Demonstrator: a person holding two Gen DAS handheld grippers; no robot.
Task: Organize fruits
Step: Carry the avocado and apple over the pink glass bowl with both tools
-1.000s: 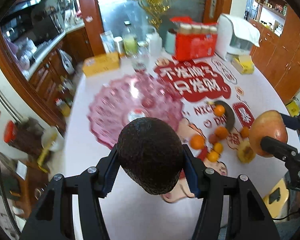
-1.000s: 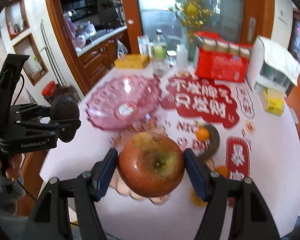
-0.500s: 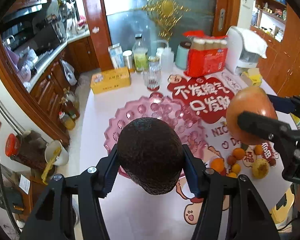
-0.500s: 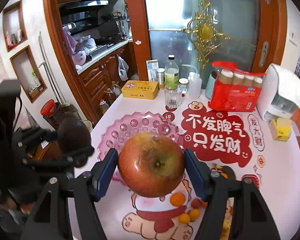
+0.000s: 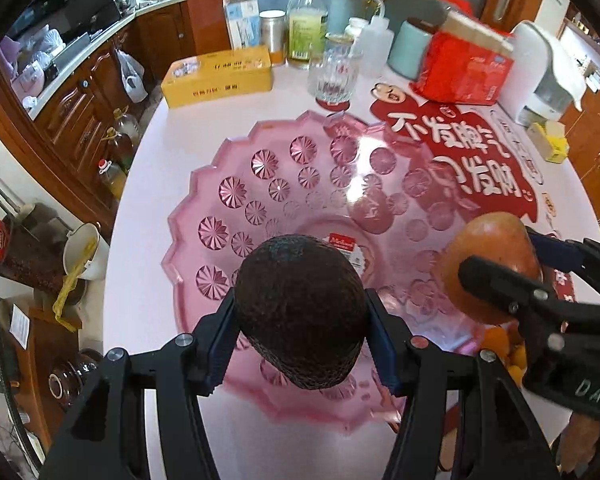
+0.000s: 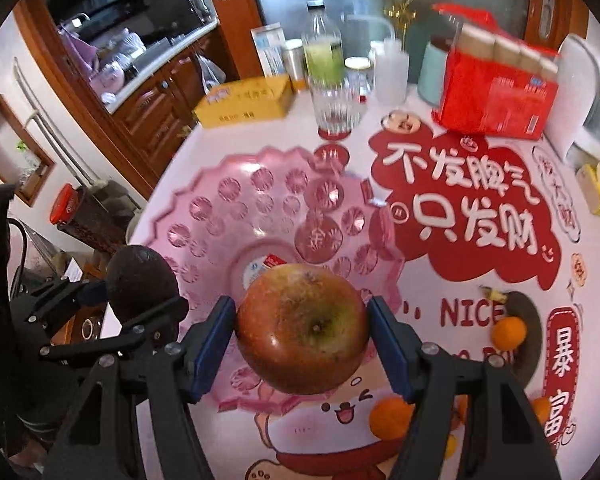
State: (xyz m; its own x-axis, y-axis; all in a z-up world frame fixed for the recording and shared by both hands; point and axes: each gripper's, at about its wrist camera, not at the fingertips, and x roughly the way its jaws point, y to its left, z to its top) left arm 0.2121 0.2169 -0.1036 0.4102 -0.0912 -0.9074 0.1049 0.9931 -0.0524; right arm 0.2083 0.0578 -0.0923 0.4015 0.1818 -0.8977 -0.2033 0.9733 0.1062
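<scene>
The avocado (image 5: 300,312) filled the middle of the left wrist view and hid the near centre of the pink glass bowl (image 5: 228,184) beneath it; only part of a label on the bowl's floor showed past the fruit. The left gripper (image 5: 300,344) had its blue-padded fingers (image 5: 220,344) clamped on the avocado's two sides, above the bowl. At the right edge of that view the right gripper's black frame covered much of the apple (image 5: 496,240) and most of the small oranges (image 5: 500,340) behind it.

In the right wrist view the apple (image 6: 302,328) sat gripped between the right gripper's (image 6: 302,344) fingers (image 6: 388,348), stem dimple facing the camera, over the bowl's (image 6: 228,192) near right rim. It blocked part of the bowl and the cartoon print on the counter (image 6: 188,148). A dark curved object (image 6: 528,312) beside one orange (image 6: 509,332) was too unclear to name.

Beyond the bowl stood a ribbed glass (image 5: 334,76), a yellow box (image 5: 218,76), a bottle (image 5: 306,20) and a red pack (image 5: 464,68), the pack blurred. The big red sticker (image 6: 468,204) with white characters lay right of the bowl, its left edge seen through the bowl's glass.
</scene>
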